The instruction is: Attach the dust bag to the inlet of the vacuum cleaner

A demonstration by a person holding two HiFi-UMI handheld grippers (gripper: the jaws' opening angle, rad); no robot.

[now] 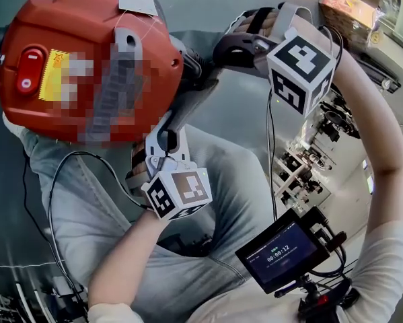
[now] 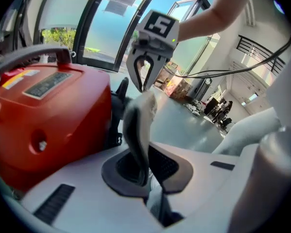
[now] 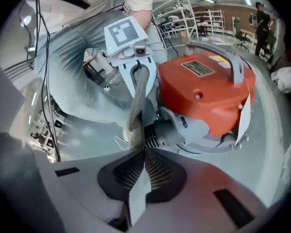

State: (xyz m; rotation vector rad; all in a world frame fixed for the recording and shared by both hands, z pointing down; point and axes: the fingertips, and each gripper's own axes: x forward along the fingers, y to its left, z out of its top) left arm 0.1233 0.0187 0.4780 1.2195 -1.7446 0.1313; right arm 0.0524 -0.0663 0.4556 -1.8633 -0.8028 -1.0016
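The small monitor (image 1: 282, 253) at the lower right of the head view shows a timer reading 00:00:12; the line above it is too small to read. The yellow label (image 1: 53, 75) and grey plate (image 3: 197, 68) on the vacuum cleaner (image 1: 66, 25) are illegible.

The floor (image 1: 208, 5) is smooth, grey-green and faintly glossy. The red vacuum (image 1: 73, 19) stands upright on it, on a grey base (plainest in the right gripper view). A person's legs (image 1: 120, 207) in jeans appear to rest on the floor just beside the vacuum. A black cable (image 1: 23, 187) trails at the left. Metal racks (image 1: 302, 163) stand well apart.
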